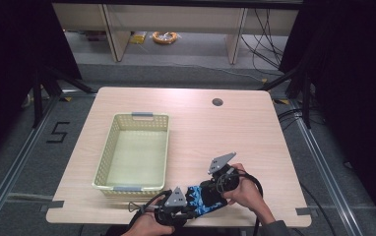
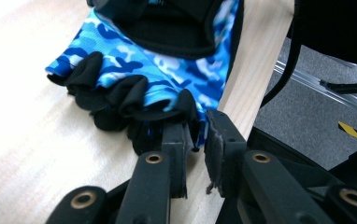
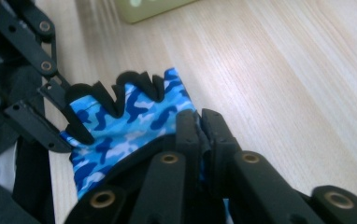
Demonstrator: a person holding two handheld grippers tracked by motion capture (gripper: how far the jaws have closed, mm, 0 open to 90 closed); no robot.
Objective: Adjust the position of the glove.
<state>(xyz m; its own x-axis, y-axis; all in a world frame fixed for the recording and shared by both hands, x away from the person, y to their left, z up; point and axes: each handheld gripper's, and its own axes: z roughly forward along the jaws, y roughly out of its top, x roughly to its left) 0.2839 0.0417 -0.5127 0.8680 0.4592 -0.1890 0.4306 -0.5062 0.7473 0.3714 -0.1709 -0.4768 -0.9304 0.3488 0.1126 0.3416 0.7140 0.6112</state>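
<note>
A blue camouflage fingerless glove with black finger ends lies by the table's front edge, stretched between my two grippers. My left gripper comes in from the lower left and is shut on the glove's finger end, with fabric pinched between its tips. My right gripper is shut on the opposite, cuff end of the glove, its jaws close together over the cloth. In the right gripper view the left gripper pinches one black finger end.
A pale yellow slotted basket stands left of centre on the wooden table, close to the left gripper. A small round hole sits near the far edge. The table's front edge runs right beside the glove.
</note>
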